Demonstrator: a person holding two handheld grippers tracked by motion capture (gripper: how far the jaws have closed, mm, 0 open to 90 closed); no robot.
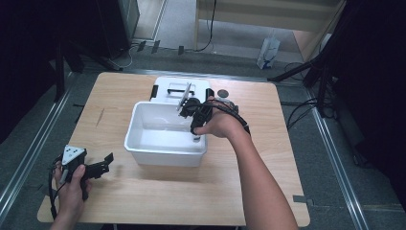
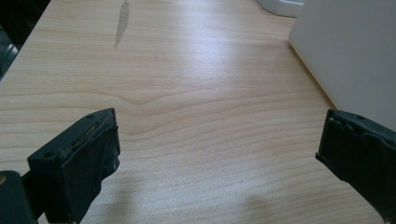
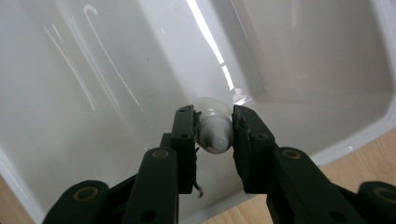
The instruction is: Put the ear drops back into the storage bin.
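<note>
A white plastic bin (image 1: 163, 152) stands in the middle of the wooden table. My right gripper (image 1: 196, 133) points down into the bin at its right side. In the right gripper view its jaws (image 3: 214, 127) are shut on a small clear bottle with a grey ribbed cap (image 3: 215, 136), held above the bin's glossy floor (image 3: 116, 84). My left gripper (image 1: 106, 163) lies low over the table near the front left corner, pointing toward the bin. Its jaws stand wide apart over bare wood (image 2: 217, 154), with nothing between them, and the bin's wall (image 2: 350, 56) is close on the right.
A white flat device (image 1: 168, 88) with a tilted panel sits right behind the bin, and a small dark round object (image 1: 223, 93) lies beside it. The table (image 1: 143, 191) has a grey scuff mark (image 2: 122, 21) on its left part. Floor and dark stands surround it.
</note>
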